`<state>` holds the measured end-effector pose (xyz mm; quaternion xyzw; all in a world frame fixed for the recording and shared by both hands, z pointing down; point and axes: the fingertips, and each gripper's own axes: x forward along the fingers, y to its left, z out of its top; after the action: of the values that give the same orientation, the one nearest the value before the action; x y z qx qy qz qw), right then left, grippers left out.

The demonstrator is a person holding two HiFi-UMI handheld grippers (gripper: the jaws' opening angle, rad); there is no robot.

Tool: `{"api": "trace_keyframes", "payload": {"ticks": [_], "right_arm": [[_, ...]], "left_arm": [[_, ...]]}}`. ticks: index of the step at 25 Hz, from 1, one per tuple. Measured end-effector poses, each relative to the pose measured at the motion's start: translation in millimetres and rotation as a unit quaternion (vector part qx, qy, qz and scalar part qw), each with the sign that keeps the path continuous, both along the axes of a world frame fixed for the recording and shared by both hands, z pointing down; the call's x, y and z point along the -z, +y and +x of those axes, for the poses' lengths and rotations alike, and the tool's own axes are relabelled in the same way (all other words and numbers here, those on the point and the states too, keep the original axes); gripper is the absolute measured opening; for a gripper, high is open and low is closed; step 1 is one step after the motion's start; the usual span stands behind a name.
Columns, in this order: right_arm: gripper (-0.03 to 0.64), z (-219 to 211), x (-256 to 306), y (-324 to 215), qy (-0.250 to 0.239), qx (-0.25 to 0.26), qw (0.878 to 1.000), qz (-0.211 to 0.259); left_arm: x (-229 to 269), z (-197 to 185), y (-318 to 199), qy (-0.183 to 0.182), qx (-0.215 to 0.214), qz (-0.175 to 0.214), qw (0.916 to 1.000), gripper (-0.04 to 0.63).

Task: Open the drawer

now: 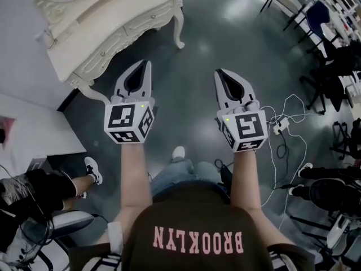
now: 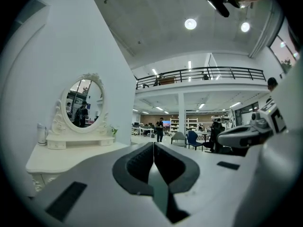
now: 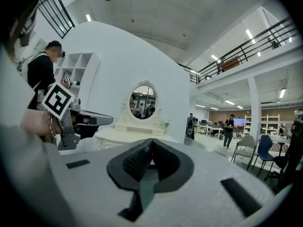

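Note:
A white ornate dressing table [image 1: 113, 16] stands at the upper left of the head view, and its drawer fronts [image 1: 148, 20] carry small knobs. My left gripper [image 1: 148, 64] is held in the air short of the table's corner leg, jaws shut with nothing between them. Beside it my right gripper [image 1: 219, 72] is also shut and empty, over the dark floor. In the left gripper view the table [image 2: 71, 152] and its oval mirror [image 2: 85, 103] lie ahead to the left of my left gripper [image 2: 154, 145]. From my right gripper [image 3: 151, 141] the table [image 3: 137, 132] is straight ahead.
Dark chairs [image 1: 316, 16] stand at the upper right. A white power strip [image 1: 280, 126] with cables lies on the floor to the right. A seated person's legs [image 1: 51, 185] and a white desk [image 1: 28, 129] are at the left. People stand far off in the hall [image 2: 160, 129].

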<state>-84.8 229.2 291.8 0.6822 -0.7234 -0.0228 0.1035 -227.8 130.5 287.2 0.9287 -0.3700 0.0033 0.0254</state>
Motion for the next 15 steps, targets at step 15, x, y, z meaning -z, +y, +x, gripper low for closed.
{"api": "trace_keyframes", "payload": {"ticks": [15], "right_arm": [[-0.003,43.3,2.7,-109.5,-0.015,0.021,1.0,0.014]], "left_arm": [[-1.4,34.3,-99.2,-0.008,0.01,0.009,0.9999,0.005]]}}
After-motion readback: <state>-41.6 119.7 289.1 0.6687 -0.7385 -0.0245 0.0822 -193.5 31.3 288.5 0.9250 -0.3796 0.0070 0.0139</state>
